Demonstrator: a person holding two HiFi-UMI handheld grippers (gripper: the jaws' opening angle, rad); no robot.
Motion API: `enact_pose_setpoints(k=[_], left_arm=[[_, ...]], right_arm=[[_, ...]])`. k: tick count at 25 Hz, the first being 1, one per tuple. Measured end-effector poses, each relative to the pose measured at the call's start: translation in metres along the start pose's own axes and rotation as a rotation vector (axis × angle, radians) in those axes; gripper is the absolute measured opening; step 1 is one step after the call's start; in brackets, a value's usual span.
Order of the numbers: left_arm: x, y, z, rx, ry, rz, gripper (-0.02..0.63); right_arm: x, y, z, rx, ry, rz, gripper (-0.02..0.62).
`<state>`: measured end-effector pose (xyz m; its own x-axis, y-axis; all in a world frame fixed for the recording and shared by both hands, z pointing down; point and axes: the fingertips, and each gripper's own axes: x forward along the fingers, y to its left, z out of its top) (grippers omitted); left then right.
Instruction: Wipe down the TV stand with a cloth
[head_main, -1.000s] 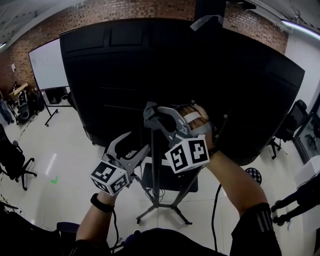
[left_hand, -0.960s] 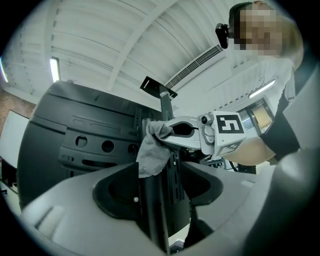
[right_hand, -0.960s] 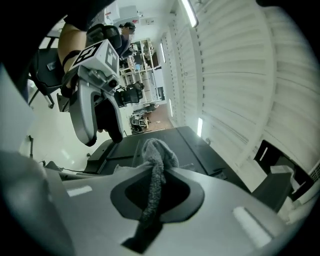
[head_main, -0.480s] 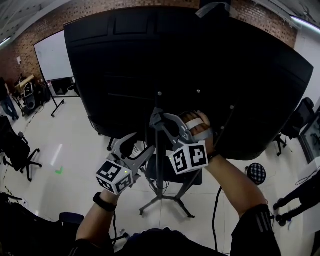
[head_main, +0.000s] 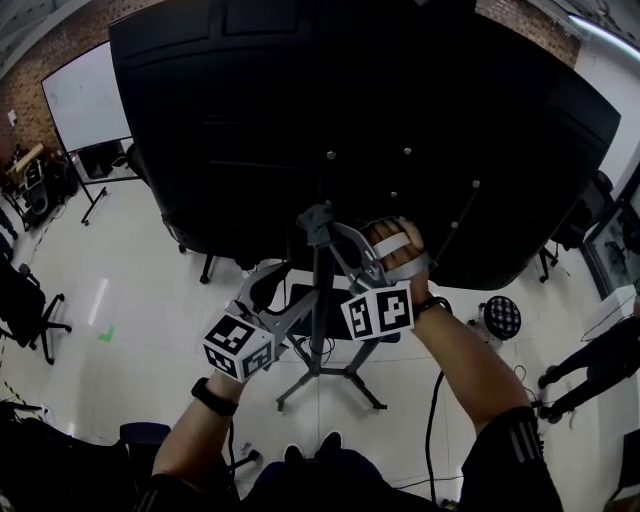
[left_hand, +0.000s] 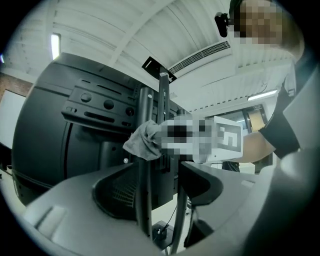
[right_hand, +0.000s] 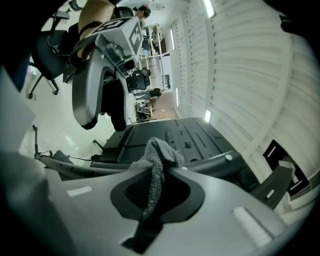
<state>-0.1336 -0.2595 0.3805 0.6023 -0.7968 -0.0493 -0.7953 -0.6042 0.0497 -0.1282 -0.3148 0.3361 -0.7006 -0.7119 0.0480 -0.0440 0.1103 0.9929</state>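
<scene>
The left claw (head_main: 290, 292) is spread open, with the TV stand pole (head_main: 319, 330) between its jaws but not squeezed. Just right and higher, the right claw (head_main: 315, 222) pinches the grey cloth (right_hand: 159, 155) right at the pole, below the big black TV (head_main: 350, 120). This looks like the wiping step, so next the cloth should rub along the pole.

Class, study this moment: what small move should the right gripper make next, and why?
Probably slide the right gripper down the pole, with the cloth pressed to it. Its jaws are shut on the cloth, which sits against the pole high up behind the TV, and most of the pole lies below.
</scene>
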Motion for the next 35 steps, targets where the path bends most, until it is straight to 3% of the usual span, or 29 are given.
enact_pose_setpoints(k=[5,16,24,35], left_arm=[[-0.003,0.007,-0.028,-0.044,0.030,-0.020,0.284],[0.003,0.020,-0.099,-0.071,0.130,-0.058,0.287],[0.016,0.029,-0.173,-0.089,0.220,-0.083,0.299],[0.006,0.033,-0.286,-0.188,0.329,-0.086,0.313]], right_arm=[[0.004,0.041,-0.008,-0.043,0.053,0.050,0.020],[0.007,0.135,-0.025,-0.014,0.100,0.155,0.020],[0.013,0.215,-0.031,0.033,0.096,0.262,0.020],[0.013,0.329,-0.043,0.131,0.144,0.404,0.020]])
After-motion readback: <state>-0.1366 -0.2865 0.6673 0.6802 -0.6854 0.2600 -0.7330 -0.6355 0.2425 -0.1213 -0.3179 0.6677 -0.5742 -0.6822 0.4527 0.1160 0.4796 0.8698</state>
